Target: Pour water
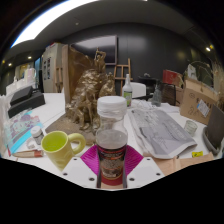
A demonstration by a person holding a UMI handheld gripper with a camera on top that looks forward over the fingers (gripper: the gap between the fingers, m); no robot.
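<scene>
1. The gripper [111, 170] is clamping a clear plastic jar with a wide white screw lid and a dark red label [111, 140]; both magenta pads [94, 158] are pressing its sides, and it is standing upright between the fingers.
2. The yellow-green glazed ceramic mug [59, 148] is sitting just beside the jar on the white table [160, 165], handle turned towards the jar.
3. I am judging the lid to be the main trouble: while it is staying on, tipping pours nothing.
4. The smooth, round jar wall is looking slippery; tilting could let it twist in the pads and spill.
5. A bronze-coloured, rough-textured figurine [90, 95] is standing close behind, and crumpled newspaper [160, 130] is lying alongside; a wide swing could knock either.
</scene>
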